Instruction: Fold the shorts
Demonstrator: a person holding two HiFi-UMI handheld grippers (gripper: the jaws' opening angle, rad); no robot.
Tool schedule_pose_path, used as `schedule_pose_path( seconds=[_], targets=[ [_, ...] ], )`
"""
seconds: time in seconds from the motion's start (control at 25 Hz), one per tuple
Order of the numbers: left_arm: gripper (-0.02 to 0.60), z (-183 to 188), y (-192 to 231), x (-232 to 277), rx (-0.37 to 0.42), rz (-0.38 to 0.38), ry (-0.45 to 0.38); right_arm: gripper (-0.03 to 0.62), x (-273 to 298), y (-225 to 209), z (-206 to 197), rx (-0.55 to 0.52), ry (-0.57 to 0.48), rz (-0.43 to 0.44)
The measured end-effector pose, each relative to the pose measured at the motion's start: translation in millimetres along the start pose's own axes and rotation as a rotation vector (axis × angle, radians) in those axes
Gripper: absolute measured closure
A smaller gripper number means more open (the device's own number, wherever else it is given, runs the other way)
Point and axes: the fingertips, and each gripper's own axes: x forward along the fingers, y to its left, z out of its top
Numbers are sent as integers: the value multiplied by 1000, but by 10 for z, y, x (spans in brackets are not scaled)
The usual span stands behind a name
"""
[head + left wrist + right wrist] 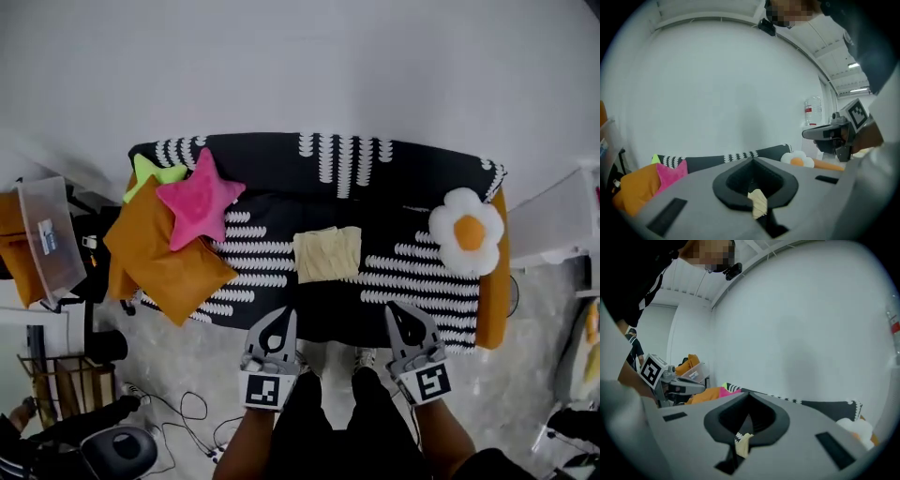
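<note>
Left gripper (278, 316) and right gripper (399, 313) hang closed and empty; unpressed, the folded yellow shorts (327, 253) may spring open on the soft sofa (375, 161)

Pale yellow folded shorts (327, 254) seen as soft matt cloth, black-and-white patterned sofa cover (375, 169) as matt fabric, pink star-shaped cushion (199, 199) as plush.

We've got a couch (412, 169) under a black-and-white throw. An orange cushion (159, 258) sits at its left end, a pink star pillow (199, 199) on top, a green star pillow (148, 174) peeking out behind. A fried-egg pillow (467, 231) is on the right.
</note>
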Motion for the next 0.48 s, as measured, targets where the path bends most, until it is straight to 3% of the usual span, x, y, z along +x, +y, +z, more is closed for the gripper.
schedule_pose_path(
  seconds=[0.28,0.48],
  targets=[
    [581,635,-105,-196,-6,23,-50,595,-197,63,764,-75,-18,1],
    [581,1019,-178,-287,33,-6,-96,595,-284,158,1129,-109,-73,10]
  ],
)
